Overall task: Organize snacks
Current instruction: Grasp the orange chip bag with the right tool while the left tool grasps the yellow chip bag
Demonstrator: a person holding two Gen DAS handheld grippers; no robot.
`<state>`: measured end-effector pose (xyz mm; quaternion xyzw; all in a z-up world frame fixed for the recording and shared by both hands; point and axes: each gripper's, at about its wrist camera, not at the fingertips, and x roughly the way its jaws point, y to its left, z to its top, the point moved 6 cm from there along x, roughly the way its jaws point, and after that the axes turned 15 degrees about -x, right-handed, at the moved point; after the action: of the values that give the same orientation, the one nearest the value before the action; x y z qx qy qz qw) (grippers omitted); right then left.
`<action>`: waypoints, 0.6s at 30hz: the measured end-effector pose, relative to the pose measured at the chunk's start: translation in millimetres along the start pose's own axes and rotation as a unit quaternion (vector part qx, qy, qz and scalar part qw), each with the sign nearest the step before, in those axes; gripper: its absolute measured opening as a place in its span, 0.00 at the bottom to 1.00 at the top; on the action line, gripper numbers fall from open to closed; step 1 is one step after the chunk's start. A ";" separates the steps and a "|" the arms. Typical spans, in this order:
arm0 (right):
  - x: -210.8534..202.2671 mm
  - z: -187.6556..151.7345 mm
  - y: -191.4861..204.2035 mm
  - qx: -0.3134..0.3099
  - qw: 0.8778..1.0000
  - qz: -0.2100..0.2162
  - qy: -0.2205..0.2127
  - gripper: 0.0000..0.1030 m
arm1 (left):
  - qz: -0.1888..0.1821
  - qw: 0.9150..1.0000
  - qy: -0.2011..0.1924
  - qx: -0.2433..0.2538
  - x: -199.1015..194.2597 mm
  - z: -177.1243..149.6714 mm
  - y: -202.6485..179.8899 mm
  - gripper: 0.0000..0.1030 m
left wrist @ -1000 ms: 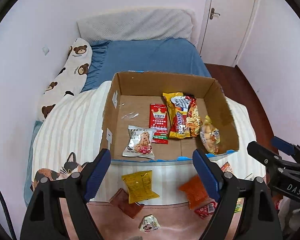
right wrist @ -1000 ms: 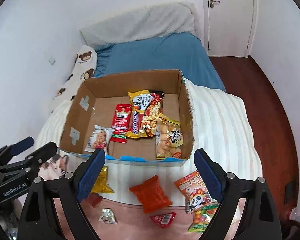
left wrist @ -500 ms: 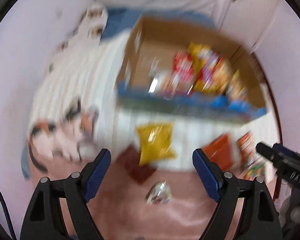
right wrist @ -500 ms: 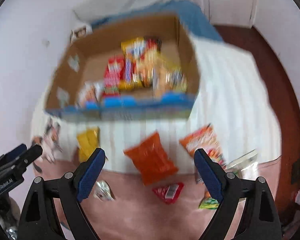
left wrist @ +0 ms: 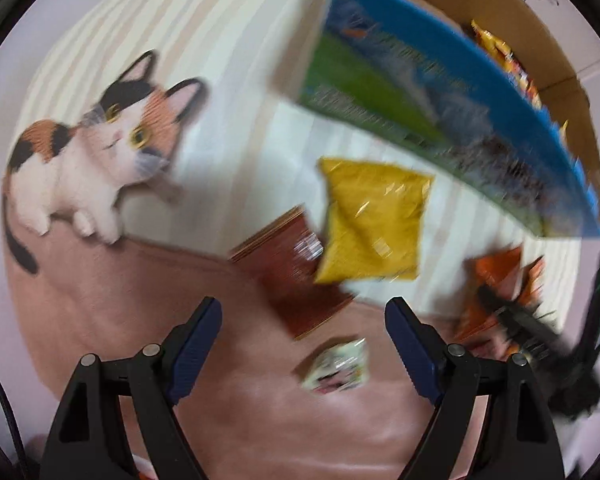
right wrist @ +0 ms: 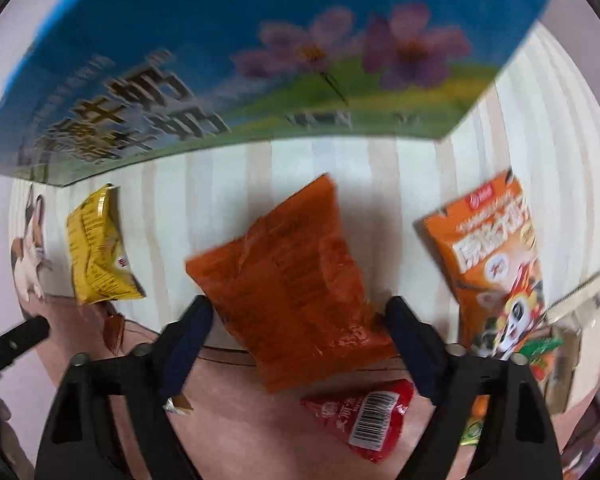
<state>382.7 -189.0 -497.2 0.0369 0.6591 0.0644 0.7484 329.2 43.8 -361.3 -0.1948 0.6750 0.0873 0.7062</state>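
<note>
In the left wrist view my left gripper (left wrist: 304, 320) is open, low over the bedspread, with a brown packet (left wrist: 296, 276) and a yellow packet (left wrist: 374, 226) just ahead and a small white packet (left wrist: 338, 366) between the jaws. In the right wrist view my right gripper (right wrist: 298, 320) is open with an orange packet (right wrist: 288, 280) lying between its fingers. The cardboard box (right wrist: 260, 60) with its blue printed front stands just behind. The box also shows in the left wrist view (left wrist: 440, 92), with snacks inside.
An orange panda-print packet (right wrist: 492, 264), a red packet (right wrist: 364, 416), a yellow packet (right wrist: 100, 248) and green packets (right wrist: 540, 356) lie on the bedspread. A cat picture (left wrist: 92, 152) is printed at the left. The right gripper shows at the left view's right edge (left wrist: 540, 336).
Both grippers have dropped from high above the box down close to the packets on the bedspread. The box now fills the top of both views. Jaws stay open.
</note>
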 end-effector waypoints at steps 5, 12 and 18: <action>7.4 -16.9 0.0 0.022 0.999 0.017 0.015 0.70 | 0.002 0.999 0.028 0.030 28.9 14.7 -43.0 0.81; 17.4 -29.5 -8.2 0.052 0.997 0.040 0.029 0.74 | 0.043 0.996 0.003 0.084 57.6 23.0 -68.2 0.59; 23.1 -33.7 2.8 0.023 0.999 0.023 0.026 0.69 | 0.053 0.994 0.003 0.098 61.1 -1.2 -62.9 0.57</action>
<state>352.0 -183.9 -523.8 0.0676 0.6784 0.0672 0.7285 356.9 -22.3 -411.8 -0.0894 0.6918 0.0573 0.7142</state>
